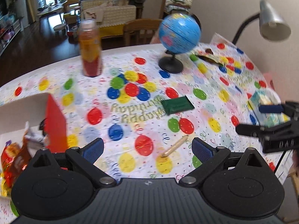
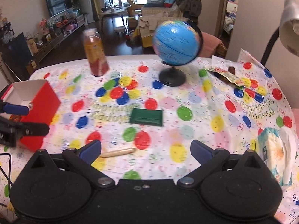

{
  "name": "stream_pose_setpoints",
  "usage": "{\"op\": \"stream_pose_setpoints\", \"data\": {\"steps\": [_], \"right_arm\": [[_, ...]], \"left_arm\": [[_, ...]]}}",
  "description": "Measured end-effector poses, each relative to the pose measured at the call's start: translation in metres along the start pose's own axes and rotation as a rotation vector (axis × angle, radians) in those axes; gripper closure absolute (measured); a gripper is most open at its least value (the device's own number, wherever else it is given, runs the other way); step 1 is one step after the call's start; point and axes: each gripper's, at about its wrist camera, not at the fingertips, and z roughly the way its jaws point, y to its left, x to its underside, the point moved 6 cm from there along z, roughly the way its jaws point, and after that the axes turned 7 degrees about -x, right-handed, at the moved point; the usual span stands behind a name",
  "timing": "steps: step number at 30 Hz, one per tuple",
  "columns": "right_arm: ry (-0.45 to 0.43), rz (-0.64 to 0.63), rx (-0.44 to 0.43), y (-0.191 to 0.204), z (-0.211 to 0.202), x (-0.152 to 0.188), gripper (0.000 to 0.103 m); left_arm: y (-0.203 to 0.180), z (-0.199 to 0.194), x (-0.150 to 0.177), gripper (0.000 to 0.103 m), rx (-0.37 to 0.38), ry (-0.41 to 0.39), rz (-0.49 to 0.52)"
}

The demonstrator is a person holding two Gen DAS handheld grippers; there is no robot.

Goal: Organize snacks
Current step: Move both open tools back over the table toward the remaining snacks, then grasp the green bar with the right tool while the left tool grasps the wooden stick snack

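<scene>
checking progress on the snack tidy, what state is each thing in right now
red box: open, snack packets inside
green packet: flat on table
sausage stick: lying loose
bottle: upright
globe: upright
left tool: open, empty
right tool: open, empty

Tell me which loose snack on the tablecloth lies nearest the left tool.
The tan stick-shaped snack, lying just ahead of the open left tool. The green flat packet lies farther out, and the torn wrapper sits beyond the globe.

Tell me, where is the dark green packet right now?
The dark green packet lies flat mid-table in both views, nearer than the globe, beyond the tan stick.
</scene>
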Motion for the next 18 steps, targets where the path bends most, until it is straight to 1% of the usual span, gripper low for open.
{"op": "stream_pose_setpoints", "data": {"steps": [2,5,8,14,16,17,18], "right_arm": [[0.012,-0.009,-0.006,-0.012,0.007,-0.002,0.002],[0.030,-0.067,-0.001,-0.022,0.022,-0.006,0.002],[0.053,-0.125,-0.033,-0.022,0.039,-0.014,0.003],[0.101,-0.320,-0.112,-0.009,0.082,-0.031,0.006],[0.118,-0.409,-0.121,-0.004,0.098,-0.033,0.010],[0.130,-0.433,-0.121,-0.003,0.107,-0.034,0.012],[0.145,-0.447,-0.137,-0.002,0.116,-0.035,0.013]], "left_arm": [[-0.014,0.011,0.001,0.002,0.010,0.019,0.028],[-0.030,0.026,0.004,0.002,0.046,0.076,0.042],[-0.041,0.038,0.004,0.002,0.062,0.100,0.055],[-0.053,0.070,0.005,0.003,0.048,0.159,0.075],[-0.058,0.078,0.007,0.003,0.049,0.169,0.092],[-0.061,0.081,0.008,0.004,0.051,0.167,0.105],[-0.064,0.084,0.008,0.007,0.054,0.166,0.116]]}}
